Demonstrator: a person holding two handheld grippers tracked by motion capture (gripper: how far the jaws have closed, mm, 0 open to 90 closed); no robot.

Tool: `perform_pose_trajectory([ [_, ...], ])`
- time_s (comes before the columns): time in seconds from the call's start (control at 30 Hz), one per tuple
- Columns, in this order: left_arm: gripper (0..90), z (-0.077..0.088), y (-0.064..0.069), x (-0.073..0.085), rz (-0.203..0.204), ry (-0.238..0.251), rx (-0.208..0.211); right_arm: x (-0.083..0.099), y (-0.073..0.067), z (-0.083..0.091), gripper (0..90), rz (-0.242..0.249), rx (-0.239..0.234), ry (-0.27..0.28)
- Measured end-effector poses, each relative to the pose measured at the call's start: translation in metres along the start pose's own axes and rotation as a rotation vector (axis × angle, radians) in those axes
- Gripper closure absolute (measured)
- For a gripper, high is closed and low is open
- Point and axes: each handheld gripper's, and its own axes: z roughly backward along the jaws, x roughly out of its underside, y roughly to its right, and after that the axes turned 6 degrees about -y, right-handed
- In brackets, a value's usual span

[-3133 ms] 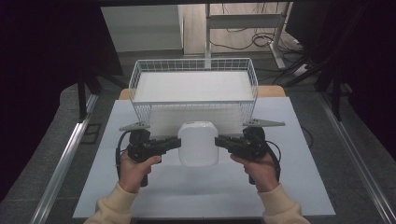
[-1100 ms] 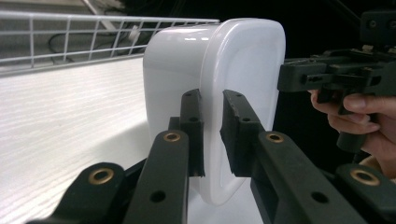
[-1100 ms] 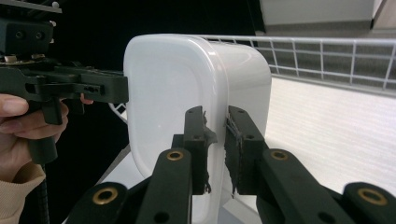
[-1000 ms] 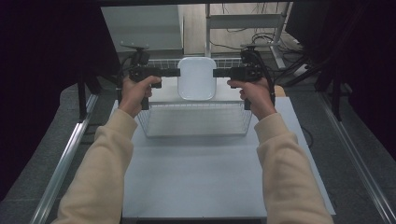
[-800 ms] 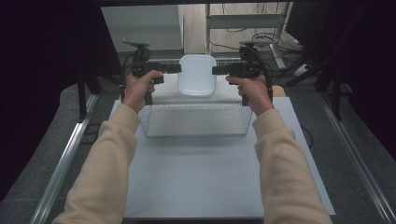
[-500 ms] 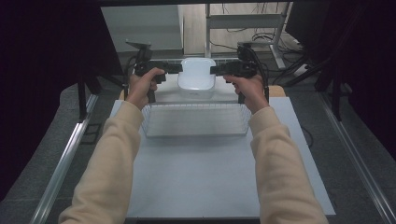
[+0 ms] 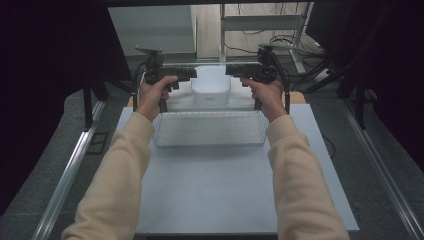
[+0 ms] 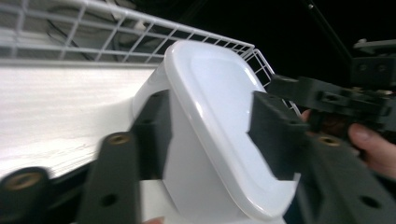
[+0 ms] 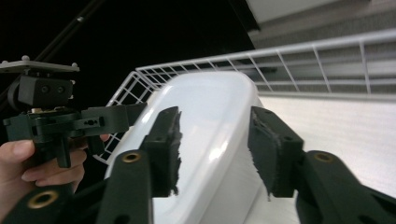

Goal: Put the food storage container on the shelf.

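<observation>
The left gripper and the right gripper have just been opening; their jaws now stand spread on both sides of the white container, which sits between them inside the wire basket. A sideways pull-back could catch the rim and tip it.

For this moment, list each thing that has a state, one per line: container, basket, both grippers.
Container: lid on, inside the basket at its far end, a gripper at each side.
Basket: upright on the table, open-topped.
Left gripper: jaws just opening, pads off the container.
Right gripper: jaws just opening, pads off the container.
</observation>
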Motion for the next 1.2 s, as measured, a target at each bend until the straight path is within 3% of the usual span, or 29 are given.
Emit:
perform_pose_trajectory([
  [0.03, 43.9, 0.0, 0.0, 0.0, 0.0, 0.0, 0.0, 0.0, 0.0, 0.0, 51.3, 0.0, 0.0, 0.0],
  [0.07, 42.6, 0.008, 0.006, 0.002, -0.047, 0.009, -0.01, 0.002, -0.005, 0.006, 46.7, 0.047, 0.01, 0.009],
  [0.1, 41.3, 0.008, 0.006, 0.002, -0.047, 0.009, -0.01, 0.002, -0.005, 0.006, 46.7, 0.047, 0.01, 0.009],
  [0.2, 36.8, 0.019, 0.015, 0.01, -0.098, 0.006, -0.018, 0.012, -0.014, 0.02, 40.9, 0.146, 0.034, 0.018],
  [0.23, 36.8, 0.024, 0.018, 0.014, -0.109, 0.007, -0.022, 0.012, -0.014, 0.02, 40.9, 0.146, 0.034, 0.018],
  [0.27, 34.8, 0.028, 0.021, 0.018, -0.117, 0.014, -0.023, 0.02, -0.017, 0.025, 38.7, 0.196, 0.049, 0.015],
  [0.33, 34.0, 0.036, 0.025, 0.028, -0.131, 0.015, -0.032, 0.025, -0.018, 0.028, 37.9, 0.22, 0.057, 0.009],
  [0.4, 31.6, 0.044, 0.029, 0.039, -0.162, 0.002, -0.072, 0.04, -0.022, 0.036, 36.3, 0.275, 0.061, -0.001],
  [0.43, 31.6, 0.048, 0.031, 0.045, -0.18, -0.005, -0.085, 0.04, -0.022, 0.036, 36.3, 0.275, 0.061, -0.001],
  [0.63, 30.3, 0.066, 0.041, 0.088, -0.265, -0.013, -0.11, 0.078, -0.027, 0.055, 33.4, 0.388, 0.074, 0.005],
  [0.77, 29.3, 0.071, 0.042, 0.126, -0.293, -0.014, -0.087, 0.112, -0.026, 0.072, 33.0, 0.411, 0.058, 0.028],
  [0.83, 28.4, 0.072, 0.041, 0.144, -0.312, -0.022, -0.095, 0.13, -0.023, 0.078, 32.7, 0.427, 0.07, 0.029],
  [0.87, 28.1, 0.073, 0.04, 0.153, -0.321, -0.02, -0.098, 0.149, -0.019, 0.083, 32.5, 0.434, 0.089, 0.026],
  [0.9, 28.1, 0.073, 0.039, 0.162, -0.33, -0.027, -0.1, 0.149, -0.019, 0.083, 32.5, 0.434, 0.089, 0.026],
  [0.93, 27.7, 0.074, 0.037, 0.17, -0.336, -0.028, -0.103, 0.167, -0.012, 0.086, 32.5, 0.431, 0.098, 0.029],
  [1.0, 27.6, 0.073, 0.032, 0.186, -0.334, -0.035, -0.112, 0.176, -0.007, 0.087, 32.2, 0.422, 0.096, 0.027],
  [1.13, 27.5, 0.071, 0.018, 0.214, -0.339, -0.041, -0.172, 0.208, 0.01, 0.088, 32.0, 0.394, 0.105, 0.011],
  [1.2, 27.9, 0.068, 0.007, 0.23, -0.334, -0.057, -0.21, 0.228, 0.021, 0.086, 31.4, 0.39, 0.132, -0.008],
])
